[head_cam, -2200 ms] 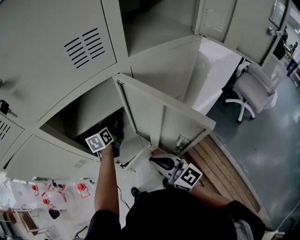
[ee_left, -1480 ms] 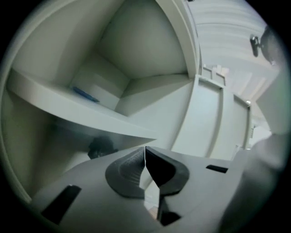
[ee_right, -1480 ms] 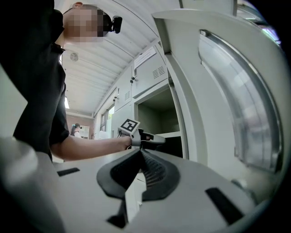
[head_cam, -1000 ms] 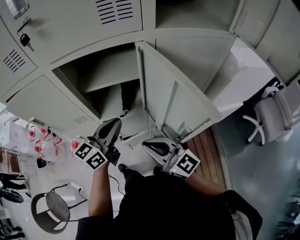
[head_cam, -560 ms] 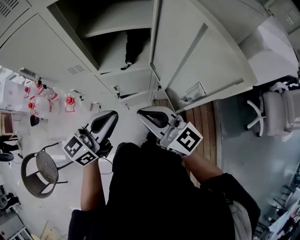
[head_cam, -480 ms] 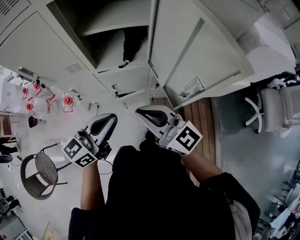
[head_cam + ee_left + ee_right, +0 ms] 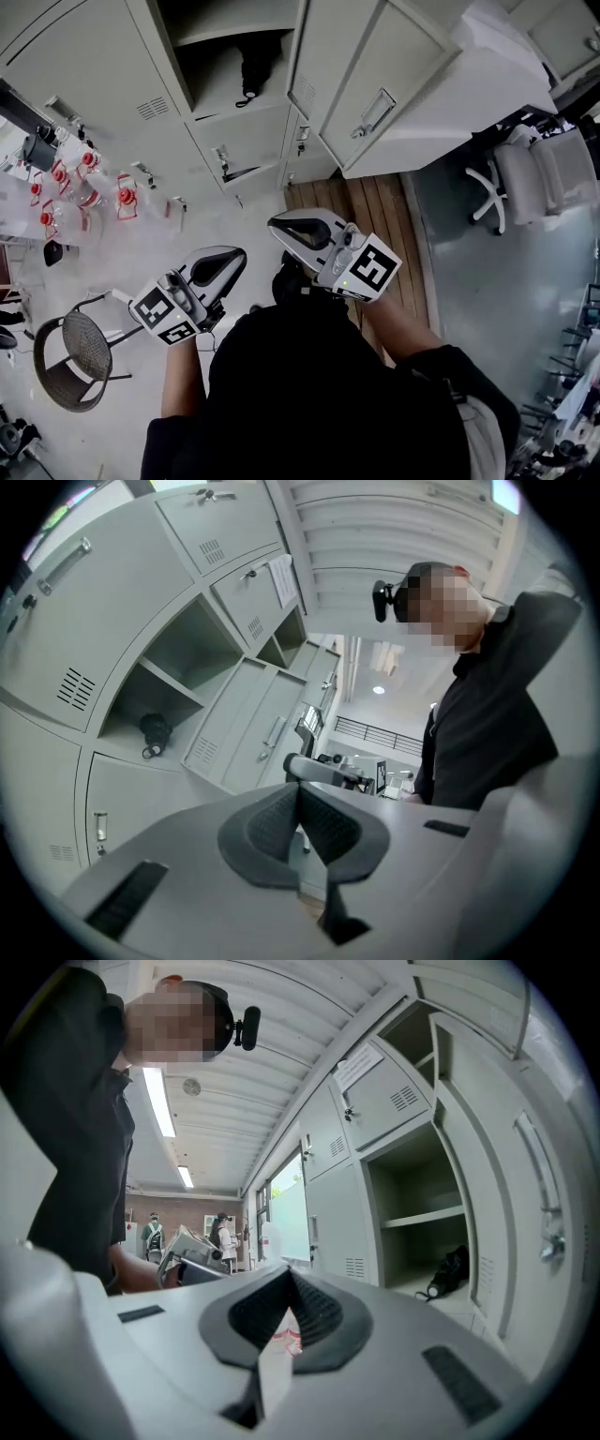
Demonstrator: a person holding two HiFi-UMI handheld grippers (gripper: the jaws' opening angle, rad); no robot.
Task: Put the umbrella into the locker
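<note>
The black folded umbrella (image 7: 248, 66) lies on the floor of an open compartment in the grey locker (image 7: 84, 56), near the top of the head view. Its door (image 7: 328, 66) stands swung open to the right. My left gripper (image 7: 238, 256) and right gripper (image 7: 277, 226) hang side by side close to my body, well back from the locker, both shut with nothing between the pads. In the left gripper view the umbrella (image 7: 153, 729) shows in the compartment at the left; in the right gripper view the umbrella (image 7: 452, 1269) sits at the right.
A wire chair (image 7: 73, 352) stands at the lower left. Red-capped bottles (image 7: 80, 183) sit beside the locker. A wooden platform (image 7: 361, 211) runs under the lockers, and a white office chair (image 7: 525, 178) stands at the right. People stand far off in the right gripper view.
Both grippers have drawn back from the locker toward my body. The left one has left the compartment and the umbrella stays inside. The locker now looks farther away.
</note>
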